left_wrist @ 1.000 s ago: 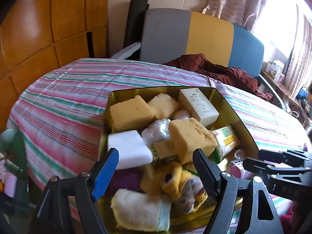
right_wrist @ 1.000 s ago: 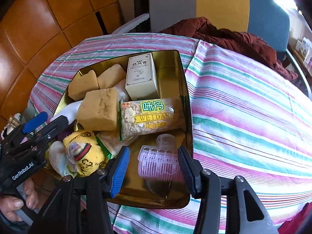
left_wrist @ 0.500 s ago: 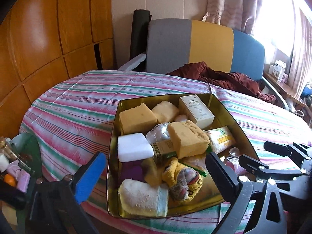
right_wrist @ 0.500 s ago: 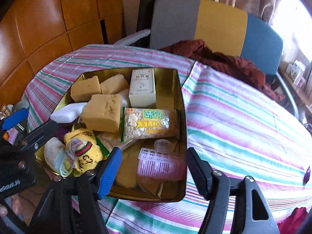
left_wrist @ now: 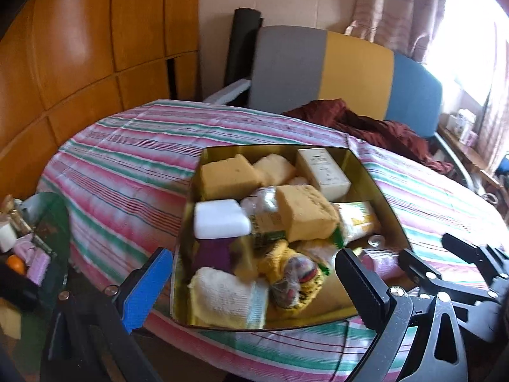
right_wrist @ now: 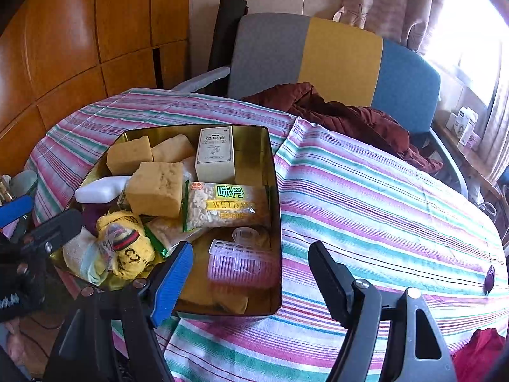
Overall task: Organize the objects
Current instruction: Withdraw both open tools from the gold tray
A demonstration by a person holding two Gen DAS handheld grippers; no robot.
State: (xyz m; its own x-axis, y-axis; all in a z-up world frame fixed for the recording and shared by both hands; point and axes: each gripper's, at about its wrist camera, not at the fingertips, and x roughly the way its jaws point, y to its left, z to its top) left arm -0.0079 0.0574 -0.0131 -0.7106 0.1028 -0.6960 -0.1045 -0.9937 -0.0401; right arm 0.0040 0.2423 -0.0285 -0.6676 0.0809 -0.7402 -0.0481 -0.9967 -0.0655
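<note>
We see a round table point(right_wrist: 366, 197) under a striped cloth, with a grey, yellow and blue chair point(right_wrist: 334, 60) behind it and a dark red garment point(right_wrist: 343, 117) draped at its far edge. A gold tin point(right_wrist: 276, 197) sits on the table's near left part and holds everything to be sorted. In it are three sponges point(right_wrist: 156, 187), a white box point(right_wrist: 216, 156) at the back, a snack bag point(right_wrist: 222, 207) by the right wall, a white bar point(left_wrist: 219, 218), a yellow sock point(right_wrist: 127, 248) and a folded towel point(left_wrist: 222, 299) at the front left.

The right view alone shows the snack bag's print plainly, the pink roller point(right_wrist: 241, 264) in the tin's near right corner, and a small purple thing point(right_wrist: 488, 277) on the cloth far to the right. The left view alone shows a purple item point(left_wrist: 213, 251) under the white bar and a cluttered glass side table point(left_wrist: 51, 222) off to the left.

Our left gripper point(left_wrist: 254, 283) hangs over the tin's near edge, its jaws spread as wide as they go and gripping nothing. Our right gripper point(right_wrist: 251, 273) hangs over the roller corner; its jaws have just been opening and stand well apart, with the roller between them in the view but not pressed by either pad.
</note>
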